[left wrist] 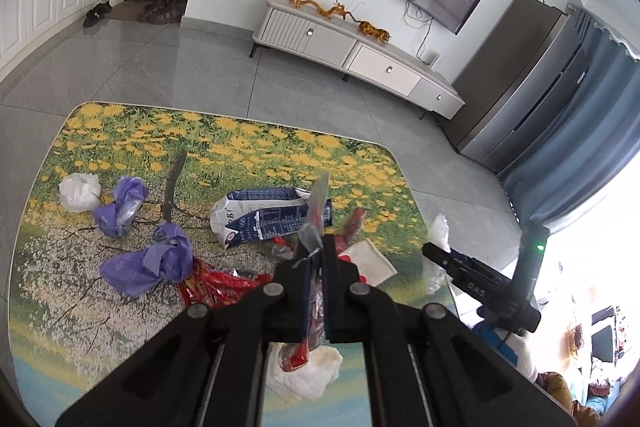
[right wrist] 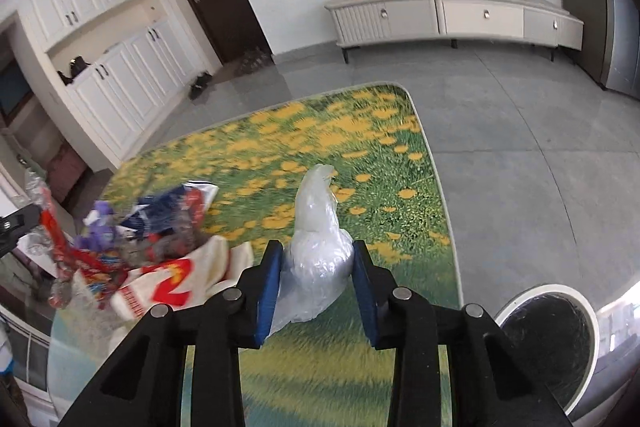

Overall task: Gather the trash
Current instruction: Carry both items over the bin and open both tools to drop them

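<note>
My left gripper [left wrist: 318,247] is shut on a clear wrapper with red print [left wrist: 317,205], held above the table; one end sticks up past the tips and the other hangs below the jaws. My right gripper [right wrist: 317,247] has its blue pads [right wrist: 267,281] pressed on both sides of a crumpled clear plastic bag [right wrist: 320,227] near the right part of the flower-print table [right wrist: 400,131]. Loose trash lies on the table: two purple bags [left wrist: 154,263], a white bag [left wrist: 80,191], a blue-and-white carton [left wrist: 266,217], a red wrapper [left wrist: 216,287], white paper [left wrist: 370,261] and a tissue [left wrist: 308,371].
A round bin with a white rim [right wrist: 588,307] and black liner stands on the floor by the table's right side. The right gripper's body [left wrist: 476,279] shows at the right in the left wrist view. A TV cabinet [right wrist: 452,15] lines the far wall across bare grey floor.
</note>
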A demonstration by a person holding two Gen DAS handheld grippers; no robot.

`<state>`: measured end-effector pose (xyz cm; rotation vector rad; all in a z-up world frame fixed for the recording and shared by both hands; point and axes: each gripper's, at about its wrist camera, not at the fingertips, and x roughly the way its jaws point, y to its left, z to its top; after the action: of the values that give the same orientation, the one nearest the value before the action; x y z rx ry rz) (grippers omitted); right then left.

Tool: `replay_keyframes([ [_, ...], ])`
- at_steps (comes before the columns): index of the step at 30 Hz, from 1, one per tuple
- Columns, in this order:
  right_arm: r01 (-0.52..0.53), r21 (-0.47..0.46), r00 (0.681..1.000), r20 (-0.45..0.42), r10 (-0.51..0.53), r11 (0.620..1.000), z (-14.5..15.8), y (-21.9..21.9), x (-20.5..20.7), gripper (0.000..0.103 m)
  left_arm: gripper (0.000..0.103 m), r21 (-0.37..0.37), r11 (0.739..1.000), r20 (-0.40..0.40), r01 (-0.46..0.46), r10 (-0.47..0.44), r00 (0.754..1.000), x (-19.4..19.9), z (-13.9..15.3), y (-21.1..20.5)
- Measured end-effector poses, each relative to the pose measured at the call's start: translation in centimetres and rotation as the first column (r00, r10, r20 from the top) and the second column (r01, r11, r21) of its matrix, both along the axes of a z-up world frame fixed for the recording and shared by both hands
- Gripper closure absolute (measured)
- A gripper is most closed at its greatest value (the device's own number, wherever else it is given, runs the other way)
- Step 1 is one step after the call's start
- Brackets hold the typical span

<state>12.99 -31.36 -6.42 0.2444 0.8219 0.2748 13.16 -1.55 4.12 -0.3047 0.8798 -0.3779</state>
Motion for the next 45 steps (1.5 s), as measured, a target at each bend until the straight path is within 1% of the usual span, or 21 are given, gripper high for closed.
replay_keyframes([
  [6,-0.019,0.006,0.997,0.07,0.018,1.0,2.9,-1.2,-4.7,0.07,0.099,0.005,1.0,0.026,0.026,-0.026,0.999,-2.2,1.6,-1.5],
  [9,-0.007,-0.008,0.996,0.089,0.008,1.0,3.7,-2.3,-6.4,0.071,0.099,0.014,0.998,0.036,0.059,-0.059,0.998,-3.3,2.5,-3.3],
  [12,0.028,-0.011,0.994,0.104,-0.026,1.0,4.2,-4.6,-8.8,0.07,0.099,0.019,0.995,0.042,0.102,-0.102,0.994,-4.1,3.1,-5.7],
  [16,0.091,-0.029,0.99,0.107,-0.087,0.995,3.9,-7.9,-11.9,0.07,0.099,0.04,0.983,0.04,0.178,-0.18,0.983,-4.9,3.2,-10.3],
  [18,0.125,-0.02,0.987,0.101,-0.122,0.992,3.4,-9.8,-13.2,0.07,0.099,0.047,0.976,0.029,0.214,-0.215,0.976,-5.1,2.9,-12.7],
  [24,0.256,-0.021,0.965,0.064,-0.254,0.966,1.1,-15.7,-16.7,0.07,0.099,0.072,0.94,-0.016,0.334,-0.334,0.942,-5.5,1.3,-21.0],
  [30,0.33,-0.016,0.944,0.0,-0.33,0.944,-1.1,-19.8,-16.7,0.07,0.099,0.104,0.9,-0.063,0.423,-0.419,0.906,-5.2,-0.9,-29.8],
  [33,0.342,-0.036,0.939,-0.027,-0.343,0.939,-2.2,-20.9,-15.9,0.07,0.099,0.096,0.888,-0.096,0.449,-0.441,0.893,-4.6,-2.6,-33.4],
  [37,0.349,-0.071,0.934,-0.056,-0.353,0.934,-3.6,-21.9,-14.5,0.068,0.099,0.102,0.881,-0.127,0.462,-0.449,0.884,-3.8,-4.7,-37.0],
  [38,0.354,-0.079,0.931,-0.066,-0.359,0.932,-4.1,-22.3,-14.1,0.068,0.097,0.106,0.882,-0.135,0.46,-0.446,0.885,-3.5,-5.3,-37.9],
  [42,0.374,-0.092,0.917,-0.108,-0.383,0.923,-6.1,-23.8,-13.1,0.068,0.097,0.115,0.875,-0.167,0.471,-0.45,0.877,-2.8,-7.4,-40.5],
  [44,0.39,-0.094,0.908,-0.124,-0.4,0.916,-6.9,-24.3,-12.7,0.063,0.097,0.106,0.874,-0.188,0.474,-0.451,0.873,-2.5,-8.3,-41.2],
  [45,0.399,-0.095,0.904,-0.126,-0.408,0.912,-7.2,-24.7,-12.8,0.057,0.097,0.098,0.874,-0.202,0.476,-0.45,0.87,-2.2,-8.8,-41.4],
])
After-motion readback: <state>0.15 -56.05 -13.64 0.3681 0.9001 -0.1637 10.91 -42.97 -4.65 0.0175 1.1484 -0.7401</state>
